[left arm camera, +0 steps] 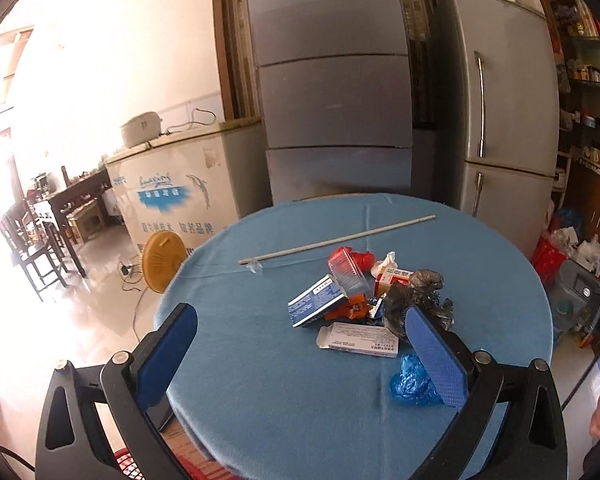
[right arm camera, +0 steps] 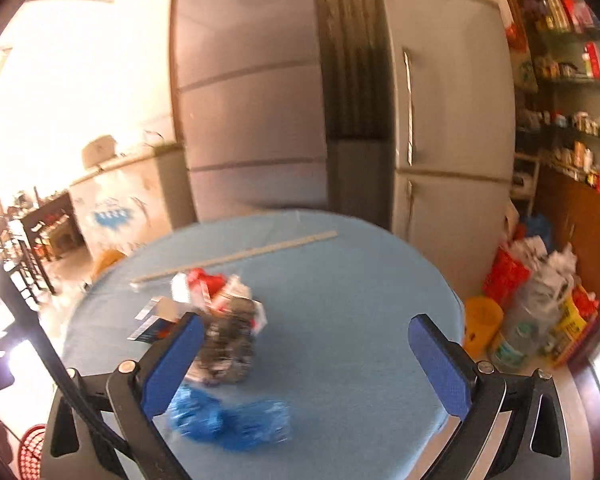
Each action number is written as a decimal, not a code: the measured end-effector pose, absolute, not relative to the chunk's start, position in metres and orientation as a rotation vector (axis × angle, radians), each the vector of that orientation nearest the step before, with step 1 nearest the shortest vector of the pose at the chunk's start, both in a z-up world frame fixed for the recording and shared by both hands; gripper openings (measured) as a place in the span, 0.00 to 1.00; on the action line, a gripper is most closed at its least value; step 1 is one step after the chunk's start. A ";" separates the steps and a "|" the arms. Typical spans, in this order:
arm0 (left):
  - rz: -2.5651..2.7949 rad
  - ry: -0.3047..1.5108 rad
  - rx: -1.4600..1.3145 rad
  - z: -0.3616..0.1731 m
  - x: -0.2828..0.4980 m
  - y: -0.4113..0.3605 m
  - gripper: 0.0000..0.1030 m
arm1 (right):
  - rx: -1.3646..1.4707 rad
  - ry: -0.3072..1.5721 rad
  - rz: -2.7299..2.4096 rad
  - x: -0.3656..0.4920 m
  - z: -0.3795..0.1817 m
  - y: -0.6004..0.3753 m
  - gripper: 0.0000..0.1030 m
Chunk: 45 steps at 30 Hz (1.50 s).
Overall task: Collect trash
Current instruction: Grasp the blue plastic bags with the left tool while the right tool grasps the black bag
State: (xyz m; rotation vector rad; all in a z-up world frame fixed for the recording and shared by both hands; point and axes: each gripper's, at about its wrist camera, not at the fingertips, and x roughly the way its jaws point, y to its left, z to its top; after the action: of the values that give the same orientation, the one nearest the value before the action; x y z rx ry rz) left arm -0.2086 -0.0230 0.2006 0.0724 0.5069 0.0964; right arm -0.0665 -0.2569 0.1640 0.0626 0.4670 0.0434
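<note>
Refrigerators in grey stand behind a round worktop draped in a blue cloth, with a white chest freezer off to the left and a yellow fan on the floor beside it. Both grippers hover above the near edge of the worktop with nothing between their blue pads: the left gripper has its jaws spread wide, and the right gripper likewise has its jaws wide apart. A long pale rod lies across the far side of the cloth. Near the middle sits the trash pile: a white medicine box lies flat at the front, a blue-and-white carton tilts just behind it, and a crumpled black plastic bag touches the left gripper's right pad in the left wrist view. A crumpled blue plastic cover rests closest, just beside that same pad. A clear ribbed tray and red wrapper sit at the back of the pile. The right wrist view is blurred.
</note>
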 end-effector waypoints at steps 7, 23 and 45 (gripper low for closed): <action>0.116 0.475 0.072 0.218 -0.245 -0.018 1.00 | 0.078 0.408 0.096 -0.125 0.189 -0.240 1.00; 0.151 0.465 0.059 0.221 -0.275 -0.007 1.00 | 0.121 0.549 0.089 -0.173 0.187 -0.229 1.00; 0.151 0.490 0.070 0.214 -0.275 -0.004 1.00 | 0.112 0.535 0.087 -0.176 0.189 -0.229 1.00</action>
State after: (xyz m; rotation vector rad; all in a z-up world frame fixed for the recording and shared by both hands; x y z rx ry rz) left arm -0.2753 -0.0040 0.2144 0.0695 0.4904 0.1506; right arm -0.1763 -0.2287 0.1888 0.1124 0.5348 0.0870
